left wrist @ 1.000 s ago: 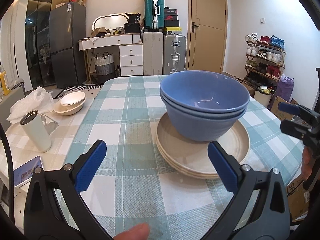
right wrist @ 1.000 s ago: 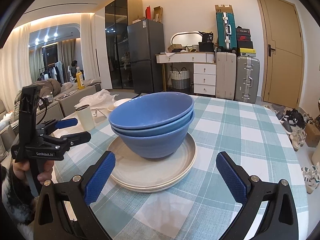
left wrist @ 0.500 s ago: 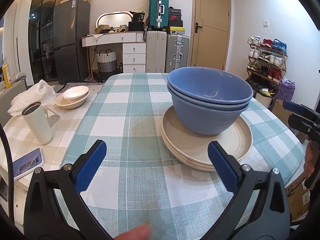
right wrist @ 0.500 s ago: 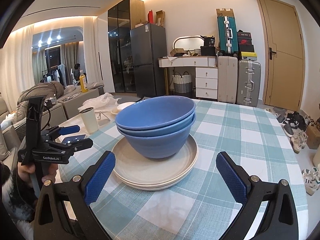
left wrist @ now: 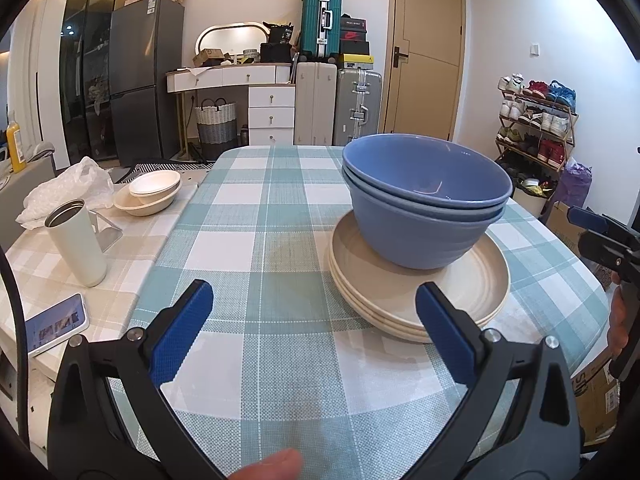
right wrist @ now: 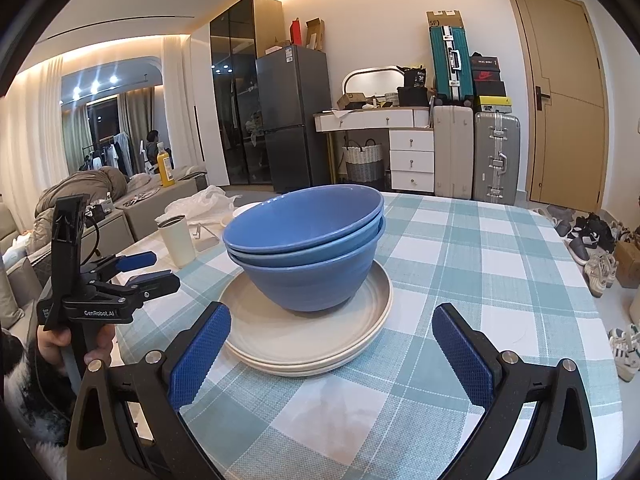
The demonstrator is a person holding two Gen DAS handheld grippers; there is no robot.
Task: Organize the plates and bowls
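Two nested blue bowls (left wrist: pixel 426 208) stand on a stack of cream plates (left wrist: pixel 440 300) on the checked table; they also show in the right wrist view, bowls (right wrist: pixel 308 248) on plates (right wrist: pixel 304 336). My left gripper (left wrist: pixel 314 332) is open and empty, held back from the stack at its left. My right gripper (right wrist: pixel 332 344) is open and empty, just in front of the plates. The left gripper shows in the right wrist view (right wrist: pixel 150 270), and the right gripper's tips show at the right edge of the left wrist view (left wrist: pixel 596 232).
On a side table at the left stand two nested cream bowls (left wrist: pixel 150 192), a white tumbler (left wrist: pixel 76 248), a phone (left wrist: pixel 56 324) and a plastic bag (left wrist: pixel 68 188). The checked table (left wrist: pixel 256 208) has a rounded edge. Suitcases, drawers, a fridge and a shoe rack lie beyond.
Both grippers have drawn back and risen slightly from the stack. The bowls and plates have not moved.
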